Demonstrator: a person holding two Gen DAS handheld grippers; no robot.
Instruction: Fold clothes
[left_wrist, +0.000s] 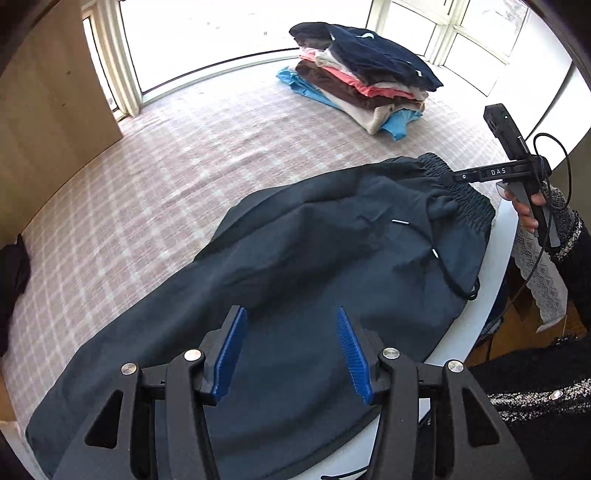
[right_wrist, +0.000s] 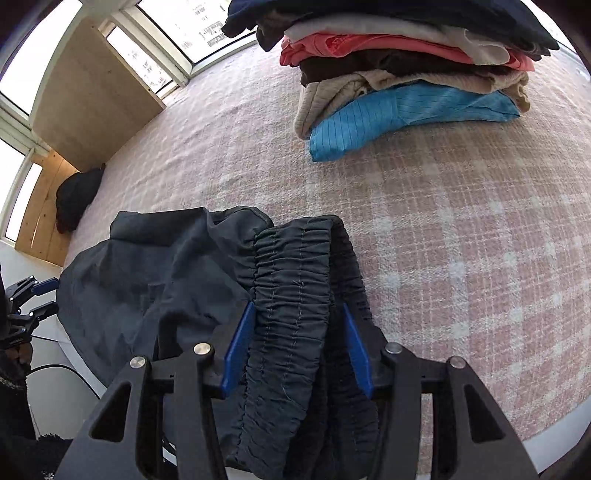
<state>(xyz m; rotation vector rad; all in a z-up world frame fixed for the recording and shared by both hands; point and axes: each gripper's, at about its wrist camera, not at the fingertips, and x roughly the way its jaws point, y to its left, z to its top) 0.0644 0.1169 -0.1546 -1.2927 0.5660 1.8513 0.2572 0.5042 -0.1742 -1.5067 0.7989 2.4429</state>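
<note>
Pink-plaid bed (left_wrist: 177, 155) by windows: dark trousers (left_wrist: 295, 266) spread along near edge, right gripper (right_wrist: 297, 354) fingers straddling the elastic waistband (right_wrist: 291, 295), grip uncertain, left gripper (left_wrist: 291, 354) released above them; folded stack (left_wrist: 362, 74) waits at far edge.

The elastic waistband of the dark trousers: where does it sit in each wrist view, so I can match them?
Left wrist view: the waistband is at right of centre, near the table edge, with the right gripper reaching onto it.
Right wrist view: the waistband is at bottom centre, running up between the right gripper fingers.
Shared landmark: the stack of folded clothes on the pink checked cloth.
</note>
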